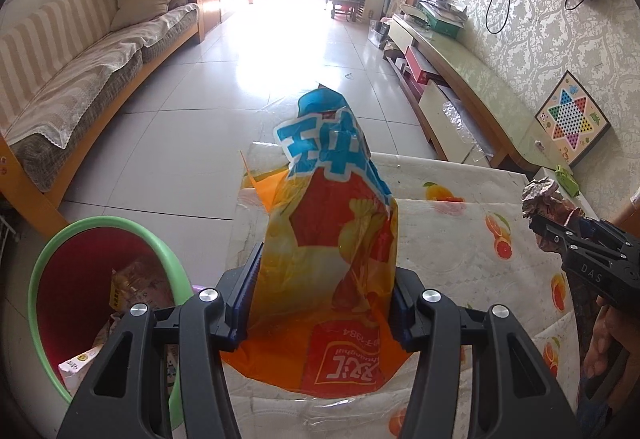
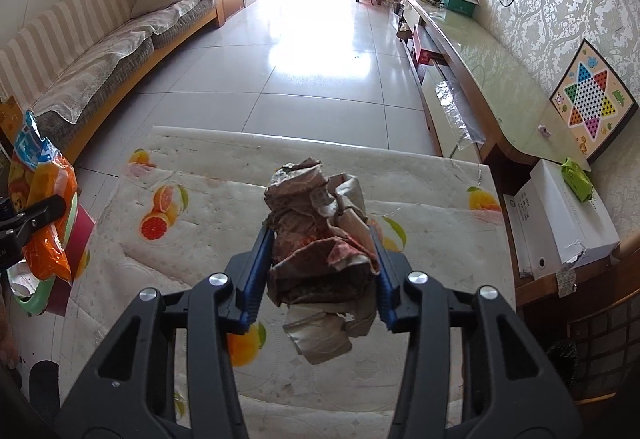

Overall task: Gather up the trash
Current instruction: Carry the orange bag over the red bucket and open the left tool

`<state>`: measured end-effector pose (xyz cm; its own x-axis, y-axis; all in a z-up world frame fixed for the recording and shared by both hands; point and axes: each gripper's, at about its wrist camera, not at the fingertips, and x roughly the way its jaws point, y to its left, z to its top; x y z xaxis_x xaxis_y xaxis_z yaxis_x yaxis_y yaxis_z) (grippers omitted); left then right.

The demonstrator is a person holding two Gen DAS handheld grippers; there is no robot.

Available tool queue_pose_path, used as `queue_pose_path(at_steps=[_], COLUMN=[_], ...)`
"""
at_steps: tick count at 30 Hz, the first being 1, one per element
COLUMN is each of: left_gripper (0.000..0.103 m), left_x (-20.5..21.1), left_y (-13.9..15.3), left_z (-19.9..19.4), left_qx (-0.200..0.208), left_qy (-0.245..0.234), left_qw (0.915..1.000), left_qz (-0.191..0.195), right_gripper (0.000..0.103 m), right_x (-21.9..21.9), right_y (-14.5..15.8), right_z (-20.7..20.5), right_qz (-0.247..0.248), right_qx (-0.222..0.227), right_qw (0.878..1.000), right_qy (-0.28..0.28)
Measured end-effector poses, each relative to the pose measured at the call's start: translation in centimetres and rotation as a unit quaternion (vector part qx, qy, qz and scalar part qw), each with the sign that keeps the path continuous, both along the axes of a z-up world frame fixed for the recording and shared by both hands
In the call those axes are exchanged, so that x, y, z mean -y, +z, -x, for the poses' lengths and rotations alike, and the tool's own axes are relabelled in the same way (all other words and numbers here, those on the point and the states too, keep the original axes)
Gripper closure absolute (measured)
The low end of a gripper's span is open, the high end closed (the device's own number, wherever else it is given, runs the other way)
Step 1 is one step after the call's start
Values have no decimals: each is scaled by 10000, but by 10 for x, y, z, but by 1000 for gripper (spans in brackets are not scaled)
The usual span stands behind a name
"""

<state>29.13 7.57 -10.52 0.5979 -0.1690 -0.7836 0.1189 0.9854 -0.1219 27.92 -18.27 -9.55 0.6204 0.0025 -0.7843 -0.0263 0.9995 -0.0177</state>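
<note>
My left gripper (image 1: pixel 324 279) is shut on an orange, yellow and blue snack bag (image 1: pixel 332 215), held up above the table's left edge. The same snack bag (image 2: pixel 44 207) shows at the far left of the right wrist view. My right gripper (image 2: pixel 320 263) is shut on a crumpled brown paper wad (image 2: pixel 320 239), lifted above the table. That paper wad (image 1: pixel 544 199) and the right gripper (image 1: pixel 560 235) appear at the right in the left wrist view. A red bin with a green rim (image 1: pixel 80 303) stands on the floor at lower left, with several wrappers inside.
The table carries a white cloth with orange-fruit prints (image 2: pixel 360 359). A striped sofa (image 2: pixel 88 51) runs along the left wall. A long low cabinet (image 2: pixel 472 51) lines the right wall, with a white box (image 2: pixel 560 223) and a checkers board (image 2: pixel 592 103) near it. Tiled floor (image 2: pixel 320 51) lies beyond the table.
</note>
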Motion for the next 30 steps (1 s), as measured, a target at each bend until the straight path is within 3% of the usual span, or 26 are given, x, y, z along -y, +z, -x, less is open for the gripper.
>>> queue_pose_path(at_steps=[9, 20, 30], left_gripper=[52, 52, 52], left_x=[-79, -187, -228], left_y=[24, 23, 13], left_z=[27, 48, 63], left_qx=[189, 127, 96], left_qy=[577, 1395, 1671], left_qw=[9981, 9900, 9858], left_qz=[-62, -135, -107], right_gripper=[59, 59, 59], right_x=[-77, -195, -267], right_y=[35, 43, 43], right_z=[10, 17, 27], right_qz=[-28, -77, -45], right_qx=[283, 314, 303], right_qw=[9978, 9879, 9793], right_qy=[594, 1518, 2002])
